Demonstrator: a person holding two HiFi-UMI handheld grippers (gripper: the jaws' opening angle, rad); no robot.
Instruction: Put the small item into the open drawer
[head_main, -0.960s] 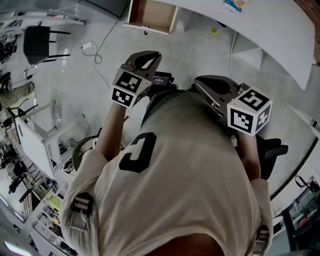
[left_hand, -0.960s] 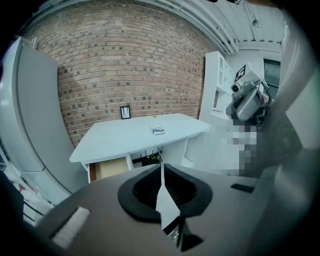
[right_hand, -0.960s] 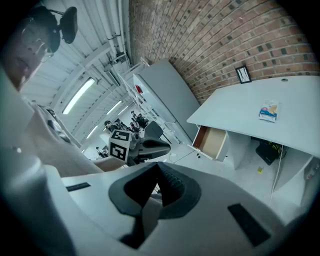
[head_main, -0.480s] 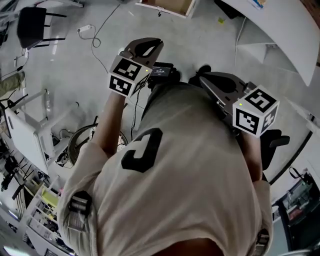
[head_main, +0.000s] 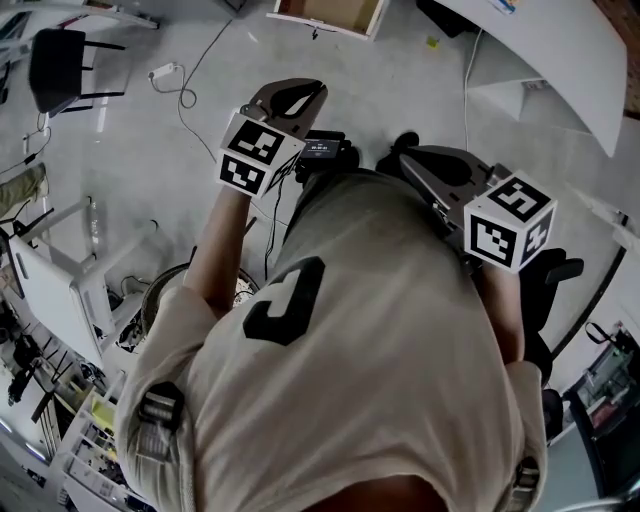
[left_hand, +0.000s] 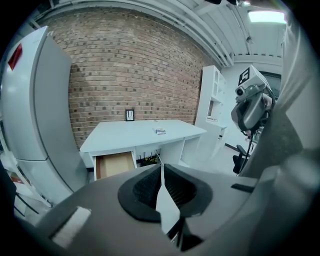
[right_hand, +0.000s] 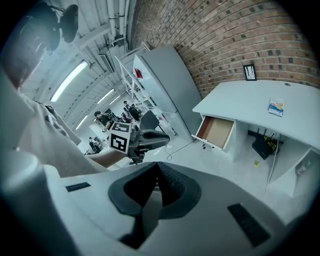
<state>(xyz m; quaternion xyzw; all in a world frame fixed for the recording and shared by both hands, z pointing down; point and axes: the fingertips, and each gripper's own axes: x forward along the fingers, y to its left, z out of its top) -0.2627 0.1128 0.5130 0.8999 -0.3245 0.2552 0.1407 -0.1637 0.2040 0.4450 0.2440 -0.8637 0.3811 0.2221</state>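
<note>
The open wooden drawer (head_main: 330, 14) hangs under a white desk (head_main: 560, 60) at the top of the head view, across bare floor from me. In the gripper views the drawer (left_hand: 114, 165) (right_hand: 217, 132) looks empty inside. A small flat packet (left_hand: 160, 131) (right_hand: 275, 106) lies on the desk top. My left gripper (head_main: 298, 96) (left_hand: 161, 166) is held at chest height with its jaws shut and nothing between them. My right gripper (head_main: 412, 160) (right_hand: 158, 167) is beside it, also shut and empty. Both point towards the desk and are well short of it.
A black chair (head_main: 60, 65) and a white cable with a plug (head_main: 165, 72) are on the floor at the left. A tall grey fridge (left_hand: 30, 110) stands left of the desk, a white shelf unit (left_hand: 212, 105) right of it. Black boxes (right_hand: 262, 147) sit under the desk.
The drawer and desk have slid up towards the top edge of the head view. Both grippers keep about the same place before my chest, still shut.
</note>
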